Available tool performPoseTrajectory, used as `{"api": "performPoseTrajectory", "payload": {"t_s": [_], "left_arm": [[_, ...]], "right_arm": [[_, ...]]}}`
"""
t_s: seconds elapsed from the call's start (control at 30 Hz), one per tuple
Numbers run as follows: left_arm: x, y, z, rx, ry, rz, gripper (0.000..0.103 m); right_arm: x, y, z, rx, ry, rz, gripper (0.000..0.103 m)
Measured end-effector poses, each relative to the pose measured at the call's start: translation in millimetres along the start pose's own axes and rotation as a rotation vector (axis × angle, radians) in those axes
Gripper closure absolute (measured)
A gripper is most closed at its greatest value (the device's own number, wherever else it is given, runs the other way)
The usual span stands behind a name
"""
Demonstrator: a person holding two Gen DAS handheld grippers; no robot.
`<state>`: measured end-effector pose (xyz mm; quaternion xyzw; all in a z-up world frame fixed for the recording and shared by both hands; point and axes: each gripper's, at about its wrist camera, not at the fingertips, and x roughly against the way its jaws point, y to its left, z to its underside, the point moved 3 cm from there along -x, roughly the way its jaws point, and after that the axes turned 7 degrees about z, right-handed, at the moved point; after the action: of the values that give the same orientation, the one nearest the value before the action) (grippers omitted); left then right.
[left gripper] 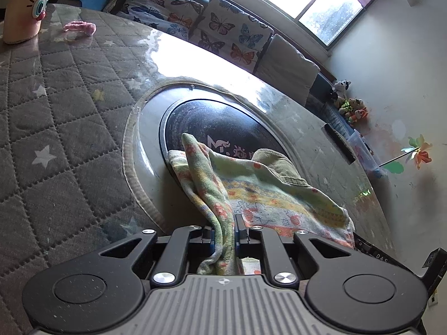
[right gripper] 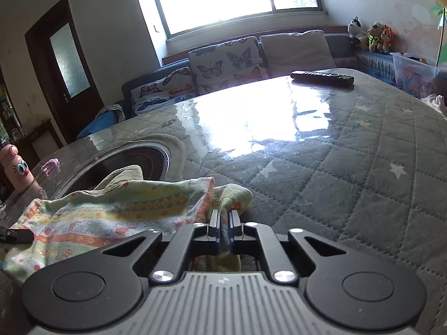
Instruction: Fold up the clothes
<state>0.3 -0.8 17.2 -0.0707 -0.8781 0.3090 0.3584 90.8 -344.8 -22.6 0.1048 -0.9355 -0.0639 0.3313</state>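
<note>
A small garment (left gripper: 268,195) in pale green and yellow cloth with orange prints lies on the table, partly over the round black cooktop (left gripper: 223,131). My left gripper (left gripper: 225,231) is shut on a bunched edge of it. The cloth runs between its fingers toward the camera. In the right wrist view the same garment (right gripper: 111,209) spreads to the left. My right gripper (right gripper: 222,223) is shut on another bunched edge of it near the table surface. The tip of the left gripper (right gripper: 16,236) shows at the left edge of that view.
The table has a grey quilted star cover (left gripper: 56,111) under glossy glass. A pink bottle (left gripper: 25,8) and a pink hair tie (left gripper: 81,26) lie far left. A black remote (right gripper: 321,77) lies at the far edge. A sofa with butterfly cushions (right gripper: 226,61) stands behind.
</note>
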Motion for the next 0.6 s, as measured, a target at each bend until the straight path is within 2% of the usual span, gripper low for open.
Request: {"api": "performPoseTrajectory", "payload": {"t_s": [0.3, 0.6], "left_arm": [[5.2, -19.2, -11.3, -0.061, -0.016, 0.065, 0.09], [-7.4, -44.0, -21.7, -0.095, 0.002, 0.113, 0.09]], "right_arm": [[31.7, 6.3, -10.3, -0.004, -0.081, 0.06, 0.101], [57.3, 5.6, -32.1, 0.018, -0.139, 0.124, 0.101]]}}
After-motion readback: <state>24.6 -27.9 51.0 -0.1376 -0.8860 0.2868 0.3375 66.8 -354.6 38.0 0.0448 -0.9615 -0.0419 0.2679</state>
